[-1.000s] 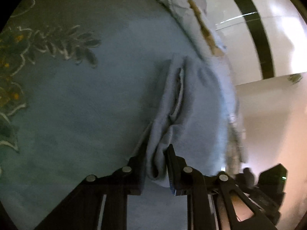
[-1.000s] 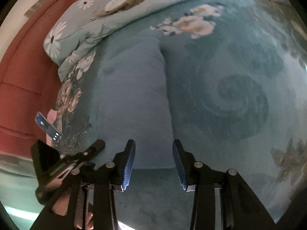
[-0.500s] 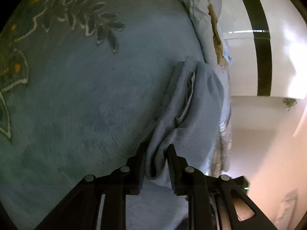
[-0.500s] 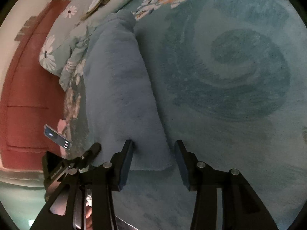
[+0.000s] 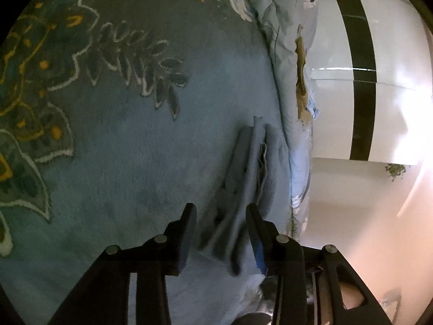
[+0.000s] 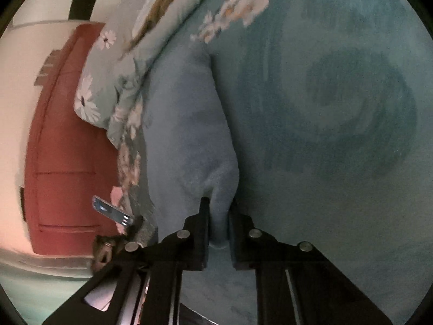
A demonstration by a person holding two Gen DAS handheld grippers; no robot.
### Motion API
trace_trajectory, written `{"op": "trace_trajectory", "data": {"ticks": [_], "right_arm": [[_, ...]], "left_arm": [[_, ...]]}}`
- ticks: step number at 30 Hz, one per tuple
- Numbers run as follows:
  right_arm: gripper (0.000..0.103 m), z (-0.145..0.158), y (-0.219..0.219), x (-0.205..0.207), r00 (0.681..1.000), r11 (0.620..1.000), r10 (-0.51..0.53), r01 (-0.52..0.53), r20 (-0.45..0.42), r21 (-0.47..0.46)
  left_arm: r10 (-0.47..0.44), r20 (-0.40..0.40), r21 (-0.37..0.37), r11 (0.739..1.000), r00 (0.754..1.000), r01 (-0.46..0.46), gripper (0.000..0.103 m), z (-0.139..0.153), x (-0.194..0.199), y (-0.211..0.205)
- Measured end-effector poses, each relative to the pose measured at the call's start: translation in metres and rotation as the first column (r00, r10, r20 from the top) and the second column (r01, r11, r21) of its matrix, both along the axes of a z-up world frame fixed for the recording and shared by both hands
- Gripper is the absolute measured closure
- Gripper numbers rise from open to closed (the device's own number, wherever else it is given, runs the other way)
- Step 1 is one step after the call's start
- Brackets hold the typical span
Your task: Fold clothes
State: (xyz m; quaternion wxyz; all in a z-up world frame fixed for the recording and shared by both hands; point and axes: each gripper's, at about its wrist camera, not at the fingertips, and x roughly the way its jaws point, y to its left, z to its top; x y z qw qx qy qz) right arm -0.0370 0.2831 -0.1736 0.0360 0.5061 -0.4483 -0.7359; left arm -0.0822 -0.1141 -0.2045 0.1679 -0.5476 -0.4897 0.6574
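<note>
A light blue fleece garment [image 5: 251, 168] lies folded in a long strip on the teal patterned blanket [image 5: 121, 135]. My left gripper [image 5: 222, 216] is open; the garment's layered end lies loose between its fingers. In the right wrist view the same garment [image 6: 189, 135] runs away from me, and my right gripper [image 6: 219, 211] is shut on its near edge, pinching a ridge of fleece.
A floral quilt [image 5: 286, 40] is bunched along the blanket's far side; it also shows in the right wrist view [image 6: 127, 62]. A red cabinet [image 6: 62, 149] and a white wall with a black stripe [image 5: 360, 81] stand beyond. A small phone-like device [image 6: 112, 211] is at the left.
My left gripper has opened and let go of the garment's end. My right gripper has closed on the garment's near edge.
</note>
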Motion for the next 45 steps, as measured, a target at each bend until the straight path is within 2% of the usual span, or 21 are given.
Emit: {"op": "trace_trajectory", "data": {"ticks": [6, 8, 11, 14, 16, 21, 23, 24, 25, 27, 29, 31, 36, 39, 42, 44, 45], "right_arm": [[0.093, 0.026, 0.051, -0.027, 0.999, 0.996, 0.036, -0.035, -0.014, 0.085], [0.093, 0.032, 0.073, -0.052, 0.997, 0.987, 0.082, -0.083, 0.011, 0.135], [0.093, 0.025, 0.093, -0.076, 0.989, 0.976, 0.13, -0.139, 0.066, 0.168], [0.093, 0.013, 0.108, -0.088, 0.984, 0.972, 0.145, -0.161, 0.104, 0.171], [0.093, 0.007, 0.113, -0.088, 0.983, 0.974, 0.147, -0.163, 0.108, 0.158], [0.089, 0.001, 0.125, -0.08, 0.987, 0.983, 0.129, -0.14, 0.092, 0.116], [0.081, 0.007, 0.131, -0.074, 0.991, 0.984, 0.108, -0.118, 0.077, 0.131], [0.071, 0.01, 0.134, -0.069, 0.994, 0.985, 0.093, -0.101, 0.065, 0.139], [0.069, 0.014, 0.137, -0.064, 0.996, 0.987, 0.069, -0.075, 0.05, 0.145], [0.067, 0.017, 0.139, -0.05, 0.999, 0.992, 0.029, -0.03, 0.014, 0.121], [0.057, 0.012, 0.134, -0.035, 1.0, 0.998, 0.003, -0.004, 0.001, 0.066], [0.055, 0.0, 0.125, -0.021, 0.999, 0.999, -0.036, 0.036, 0.007, 0.024], [0.055, -0.035, 0.104, 0.004, 0.991, 0.99, -0.125, 0.127, 0.045, -0.053], [0.055, -0.04, 0.101, 0.01, 0.979, 0.972, -0.203, 0.202, 0.011, -0.116], [0.055, -0.047, 0.094, 0.006, 0.974, 0.954, -0.227, 0.222, -0.001, -0.201], [0.057, -0.047, 0.088, 0.001, 0.973, 0.953, -0.23, 0.222, -0.015, -0.209], [0.062, -0.047, 0.086, -0.001, 0.973, 0.952, -0.228, 0.218, -0.022, -0.213]], "left_arm": [[-0.052, -0.008, -0.005, 0.999, 0.999, 0.052, 0.058, -0.005, -0.007, 0.016], [-0.069, -0.014, -0.007, 0.998, 0.997, 0.069, 0.056, -0.003, -0.018, 0.027], [-0.102, -0.035, -0.026, 0.995, 0.994, 0.101, 0.055, 0.004, -0.043, 0.047], [-0.155, -0.062, -0.081, 0.985, 0.986, 0.15, 0.049, 0.012, -0.069, 0.067], [-0.215, -0.082, -0.128, 0.971, 0.973, 0.203, 0.044, 0.019, -0.092, 0.087], [-0.353, -0.079, -0.216, 0.919, 0.932, 0.329, 0.042, 0.021, -0.13, 0.128], [-0.382, -0.076, -0.222, 0.907, 0.921, 0.358, 0.042, 0.02, -0.137, 0.138], [-0.393, -0.075, -0.222, 0.903, 0.917, 0.369, 0.042, 0.02, -0.137, 0.139], [-0.404, -0.07, -0.229, 0.896, 0.912, 0.38, 0.042, 0.019, -0.146, 0.149], [-0.428, -0.043, -0.259, 0.878, 0.903, 0.403, 0.041, 0.009, -0.154, 0.16], [-0.445, -0.019, -0.266, 0.866, 0.896, 0.424, 0.041, 0.0, -0.154, 0.164], [-0.455, -0.004, -0.269, 0.858, 0.89, 0.438, 0.041, -0.006, -0.154, 0.166], [-0.463, 0.0, -0.233, 0.862, 0.886, 0.451, 0.04, -0.009, -0.154, 0.162], [-0.473, 0.003, -0.198, 0.864, 0.881, 0.464, 0.04, -0.011, -0.153, 0.162], [-0.464, 0.003, -0.171, 0.873, 0.886, 0.457, 0.04, -0.014, -0.153, 0.162], [-0.457, 0.002, -0.142, 0.88, 0.889, 0.453, 0.042, -0.017, -0.152, 0.163], [-0.455, 0.003, -0.128, 0.883, 0.891, 0.451, 0.042, -0.018, -0.151, 0.164]]}}
